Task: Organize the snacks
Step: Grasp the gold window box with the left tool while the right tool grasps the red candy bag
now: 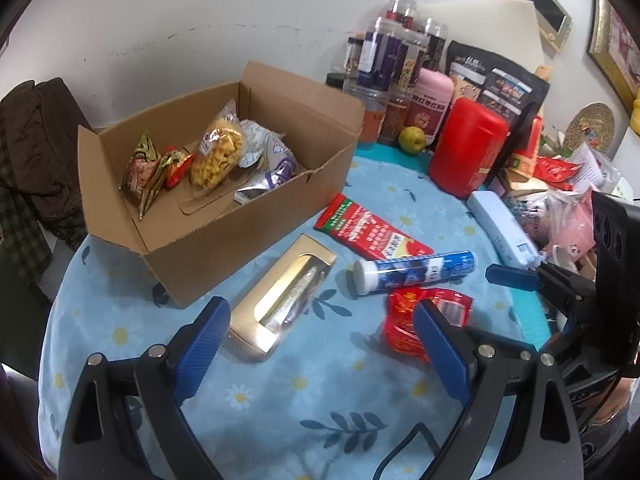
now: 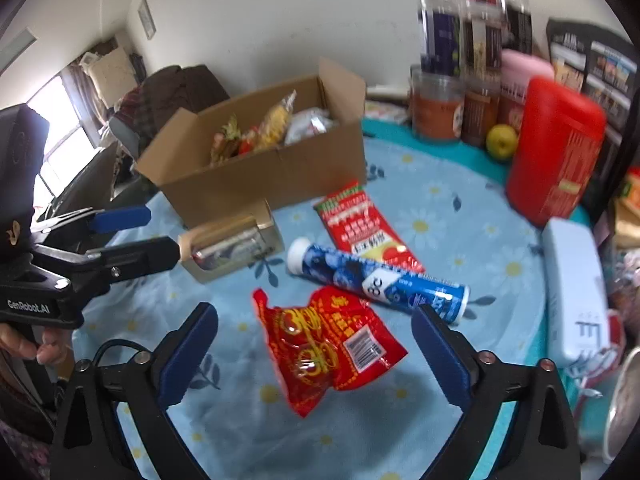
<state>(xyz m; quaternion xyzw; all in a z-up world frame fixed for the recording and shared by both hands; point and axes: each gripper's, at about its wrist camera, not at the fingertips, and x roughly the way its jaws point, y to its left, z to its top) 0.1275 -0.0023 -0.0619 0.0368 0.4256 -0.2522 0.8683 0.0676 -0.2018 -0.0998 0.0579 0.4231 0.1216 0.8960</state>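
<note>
Four snacks lie on the tablecloth [image 2: 460,208] just beside the cardboard box [image 1: 224,236], waiting to join the packets inside, so the left gripper [image 1: 320,340] and right gripper [image 2: 316,344] hover wide open, empty, above the gold box [image 1: 280,292] and red packet [image 2: 324,344].

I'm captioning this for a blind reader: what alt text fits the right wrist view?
The open right gripper hovers over a red snack packet on a blue floral tablecloth. Beyond lie a blue tube, another red packet, a gold box and a cardboard box of snacks.
</note>
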